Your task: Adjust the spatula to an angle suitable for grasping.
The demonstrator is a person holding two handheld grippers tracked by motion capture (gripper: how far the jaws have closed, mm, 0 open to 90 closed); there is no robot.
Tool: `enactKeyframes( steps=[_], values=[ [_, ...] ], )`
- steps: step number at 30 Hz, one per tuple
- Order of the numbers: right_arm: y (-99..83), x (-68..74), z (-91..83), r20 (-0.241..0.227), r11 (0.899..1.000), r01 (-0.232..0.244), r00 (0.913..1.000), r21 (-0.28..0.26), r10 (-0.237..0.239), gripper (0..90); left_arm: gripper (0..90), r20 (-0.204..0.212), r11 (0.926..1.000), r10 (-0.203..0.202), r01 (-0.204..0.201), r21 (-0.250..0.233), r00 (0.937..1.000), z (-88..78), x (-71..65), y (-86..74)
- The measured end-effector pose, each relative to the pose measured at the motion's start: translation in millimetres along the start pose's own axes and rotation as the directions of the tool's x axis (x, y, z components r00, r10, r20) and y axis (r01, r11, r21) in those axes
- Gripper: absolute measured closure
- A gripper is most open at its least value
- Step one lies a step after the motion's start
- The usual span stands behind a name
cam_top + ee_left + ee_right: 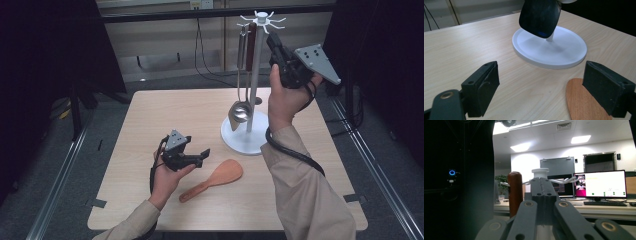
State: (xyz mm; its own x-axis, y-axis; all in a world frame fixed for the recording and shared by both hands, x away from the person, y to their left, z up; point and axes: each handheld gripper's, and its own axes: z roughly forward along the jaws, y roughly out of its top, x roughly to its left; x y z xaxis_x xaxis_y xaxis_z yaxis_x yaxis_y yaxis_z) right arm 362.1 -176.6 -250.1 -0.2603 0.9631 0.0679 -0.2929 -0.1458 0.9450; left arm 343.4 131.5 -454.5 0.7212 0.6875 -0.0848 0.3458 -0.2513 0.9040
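A white utensil rack (254, 75) stands on its round base (235, 141) at the back right of the table. From its top hooks hang a steel ladle (240, 111) and a utensil with a brown wooden handle (251, 40). An orange-brown rice paddle (220, 177) lies flat near the front. My right gripper (272, 39) is raised beside the rack's top with its jaws shut and nothing visible between them. In the right gripper view the gripper (543, 187) points at the rack's cap (540, 173), the handle (515, 192) just to its left. My left gripper (198, 146) rests low by the paddle, open and empty.
In the left gripper view the open gripper (541, 80) faces the rack's base (564, 50). A dark utensil head (540, 17) hangs over that base, and the paddle (581, 102) lies under one jaw. Dark frame posts flank the table (150, 115).
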Motion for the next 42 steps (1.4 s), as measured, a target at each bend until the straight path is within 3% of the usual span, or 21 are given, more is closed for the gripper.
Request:
enactKeyframes(
  steps=[17, 21, 28, 31, 34, 42],
  values=[
    [-2.2, 4.1, 2.8, -0.023, 1.0, -0.007, 0.9997, 0.021, 0.007, 90.0, 13.7, 0.004, 1.0, -0.007, 0.007, 0.001, 1.0, -1.2, -0.3, -1.7],
    [1.9, 5.6, 2.9, -0.022, 1.0, 0.014, 0.9997, 0.017, -0.014, 90.0, 13.7, -0.001, 1.0, -0.005, 0.005, -0.004, 1.0, -2.0, -0.2, -0.9],
    [-0.3, 5.0, 2.7, -0.031, 0.999, -0.011, 0.9995, 0.034, 0.012, 90.0, 13.7, 0.0, 1.0, -0.002, 0.002, -0.002, 1.0, -2.1, -0.9, -0.9],
    [-1.6, 4.0, 0.0, -0.024, 0.999, -0.015, 0.9996, 0.03, 0.016, 90.0, 13.7, -0.001, 1.0, 0.001, -0.001, -0.001, 1.0, -2.7, -1.0, -0.9],
    [-3.5, 1.4, -4.9, -0.045, 0.999, 0.0, 0.999, 0.036, 0.002, 90.0, 13.7, -0.003, 1.0, 0.0, 0.0, -0.005, 1.0, -3.4, -0.8, -1.6],
    [-15.2, -7.1, -21.9, -0.077, 0.997, -0.015, 0.9968, 0.069, 0.02, 83.6, 13.7, -0.007, 0.9999, 0.013, -0.013, 0.0, 0.9999, -5.8, -1.8, -1.4]
  ],
)
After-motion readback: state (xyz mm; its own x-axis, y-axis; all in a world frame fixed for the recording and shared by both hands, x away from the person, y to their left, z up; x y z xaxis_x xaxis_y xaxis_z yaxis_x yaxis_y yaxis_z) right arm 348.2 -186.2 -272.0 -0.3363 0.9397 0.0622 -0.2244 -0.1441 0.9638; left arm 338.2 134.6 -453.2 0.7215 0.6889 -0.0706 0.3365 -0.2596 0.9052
